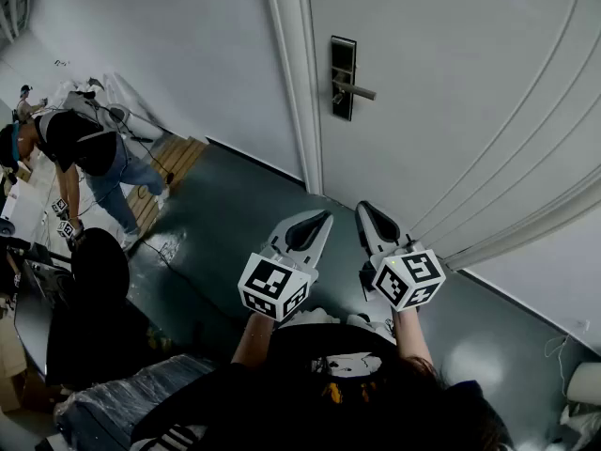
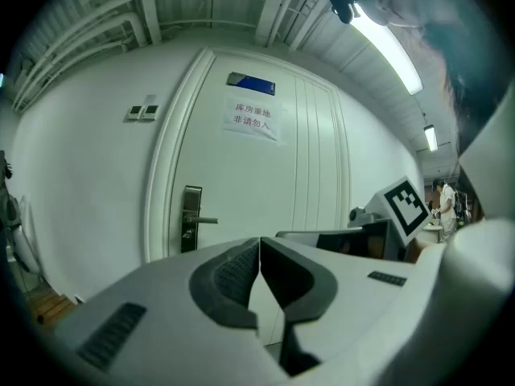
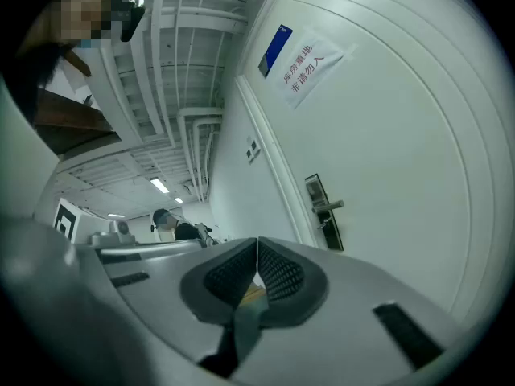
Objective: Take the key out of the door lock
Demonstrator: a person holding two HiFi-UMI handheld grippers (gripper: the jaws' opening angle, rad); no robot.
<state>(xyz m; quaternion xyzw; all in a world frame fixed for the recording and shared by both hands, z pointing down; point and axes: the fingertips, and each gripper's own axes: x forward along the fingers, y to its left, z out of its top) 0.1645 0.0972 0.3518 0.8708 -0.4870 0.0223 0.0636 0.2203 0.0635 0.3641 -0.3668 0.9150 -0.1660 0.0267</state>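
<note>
- White paper sign (image 2: 253, 121) on the white panelled door (image 2: 265, 185) reads "库房重地 非请勿入".
- Left gripper (image 1: 324, 216) and right gripper (image 1: 362, 207): fingers together, empty, well apart from the black metal lock plate (image 1: 343, 59).

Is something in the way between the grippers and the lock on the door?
No, nothing visible. Only floor lies between the left gripper, the right gripper and the door lock.
</note>
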